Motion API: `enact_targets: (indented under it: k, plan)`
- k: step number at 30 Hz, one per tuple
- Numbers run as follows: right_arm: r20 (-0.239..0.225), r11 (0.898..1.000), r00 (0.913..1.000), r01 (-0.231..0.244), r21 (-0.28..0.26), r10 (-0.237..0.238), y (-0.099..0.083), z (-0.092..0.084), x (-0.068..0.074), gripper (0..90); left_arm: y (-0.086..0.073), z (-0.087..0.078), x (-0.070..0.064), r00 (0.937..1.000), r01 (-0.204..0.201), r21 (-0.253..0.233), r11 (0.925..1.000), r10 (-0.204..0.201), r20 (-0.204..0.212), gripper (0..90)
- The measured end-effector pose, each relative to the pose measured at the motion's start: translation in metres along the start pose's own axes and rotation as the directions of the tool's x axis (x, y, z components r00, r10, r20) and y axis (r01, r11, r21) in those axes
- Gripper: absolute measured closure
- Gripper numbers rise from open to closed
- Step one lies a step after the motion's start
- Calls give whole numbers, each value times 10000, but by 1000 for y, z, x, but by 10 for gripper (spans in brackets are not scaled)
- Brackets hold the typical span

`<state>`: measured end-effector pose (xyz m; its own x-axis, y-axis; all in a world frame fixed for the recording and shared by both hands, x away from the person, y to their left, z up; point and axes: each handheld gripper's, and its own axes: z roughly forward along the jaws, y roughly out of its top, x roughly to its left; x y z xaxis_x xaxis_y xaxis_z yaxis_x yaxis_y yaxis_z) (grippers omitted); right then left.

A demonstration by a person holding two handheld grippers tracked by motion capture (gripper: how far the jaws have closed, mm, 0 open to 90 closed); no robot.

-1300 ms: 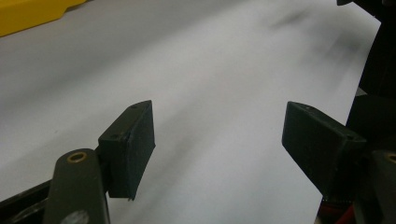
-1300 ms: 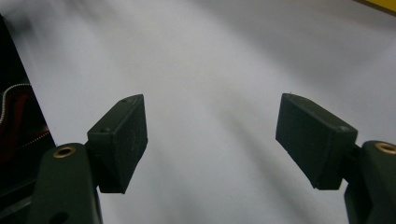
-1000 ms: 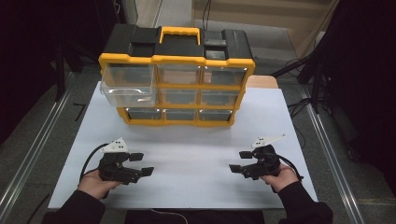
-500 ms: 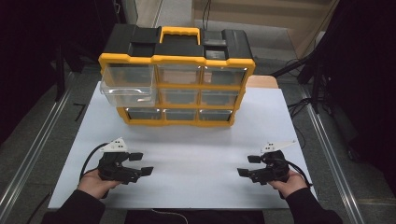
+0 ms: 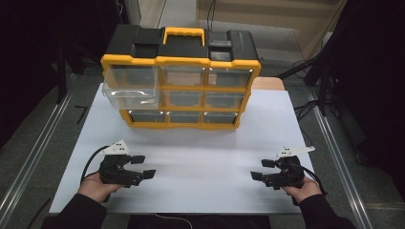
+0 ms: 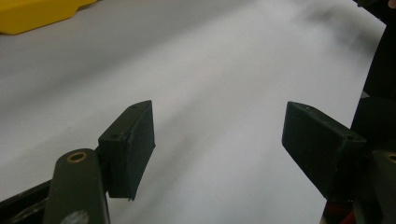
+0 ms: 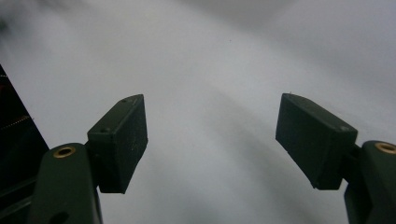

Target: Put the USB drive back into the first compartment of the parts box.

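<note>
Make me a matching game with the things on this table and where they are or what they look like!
Things:
1. carry handle
2. top-left drawer
3. left hand-held gripper
4. table

Descriptions:
A. white and flat
B. pulled partway out, see-through
C. yellow, on top of the organizer
D. open, at the near left

Pairs: 1-C, 2-B, 3-D, 4-A

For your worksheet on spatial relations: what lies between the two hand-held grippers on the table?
Nothing: in the high view, just bare white table separates the left hand-held gripper from the right hand-held gripper. The organizer stands farther back.
</note>
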<state>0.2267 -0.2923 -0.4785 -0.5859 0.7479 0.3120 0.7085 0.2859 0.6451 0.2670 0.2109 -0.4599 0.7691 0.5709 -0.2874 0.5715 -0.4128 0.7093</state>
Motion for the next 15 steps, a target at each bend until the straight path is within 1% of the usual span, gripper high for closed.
enact_targets:
  k: [3,15]
  plan:
    - [-12,10000,10000,-61,-2,61,0,0,-1,234,0,0,0,10000,20,2,10000,-20,-4,267]
    - [-146,9999,9998,116,92,-115,0,3,1,233,0,1,0,10000,10,20,10000,-10,34,267]
